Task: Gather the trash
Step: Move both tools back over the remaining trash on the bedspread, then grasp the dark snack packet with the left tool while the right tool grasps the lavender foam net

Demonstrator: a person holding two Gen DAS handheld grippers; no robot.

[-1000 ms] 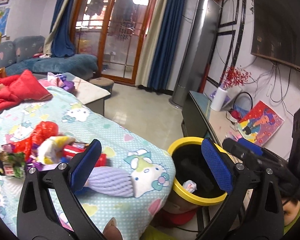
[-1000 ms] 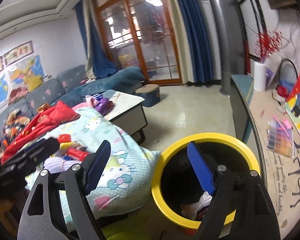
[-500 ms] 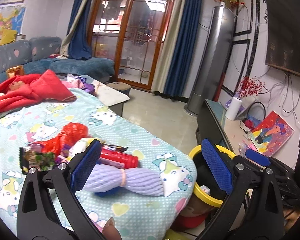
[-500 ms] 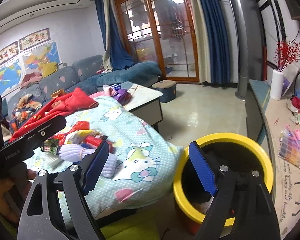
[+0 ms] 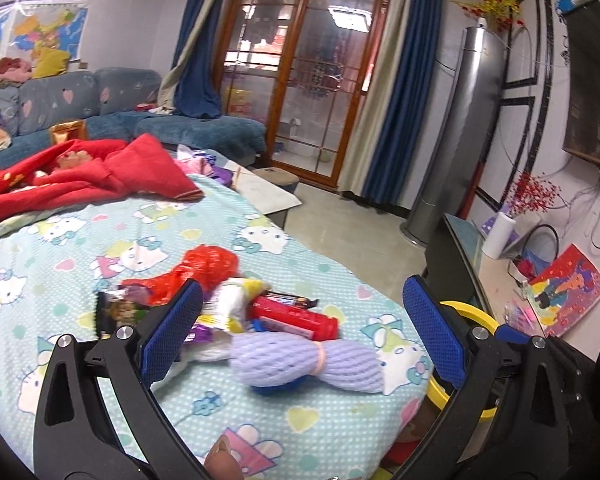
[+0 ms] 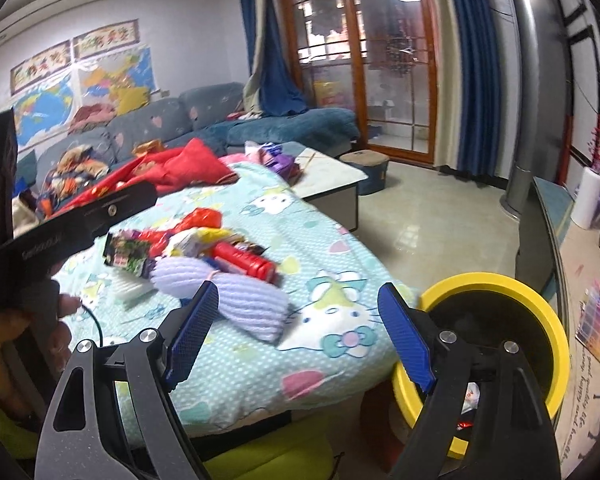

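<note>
A heap of trash lies on the Hello Kitty cloth (image 5: 100, 248): a lilac foam net (image 5: 304, 364) tied in the middle, a red tube (image 5: 296, 318), a red plastic bag (image 5: 204, 264), a white and yellow wrapper (image 5: 236, 300) and a dark snack packet (image 5: 118, 312). My left gripper (image 5: 304, 336) is open and empty, with the foam net just beyond its fingers. My right gripper (image 6: 300, 332) is also open and empty, hanging over the cloth's edge beside the foam net (image 6: 220, 296). A yellow-rimmed black bin (image 6: 496, 344) stands on the floor to the right, with some scraps inside.
A red blanket (image 5: 80, 176) lies at the far end of the cloth, and a low white table (image 6: 328, 176) stands past it. A TV bench (image 6: 556, 232) with a paper roll and coloured sheets runs along the right wall. A tiled floor (image 6: 440, 220) lies between them.
Both grippers have swung left, away from the bin and over the cloth. The trash heap now sits between and in front of their fingers, and the bin has slid to the right edge.
</note>
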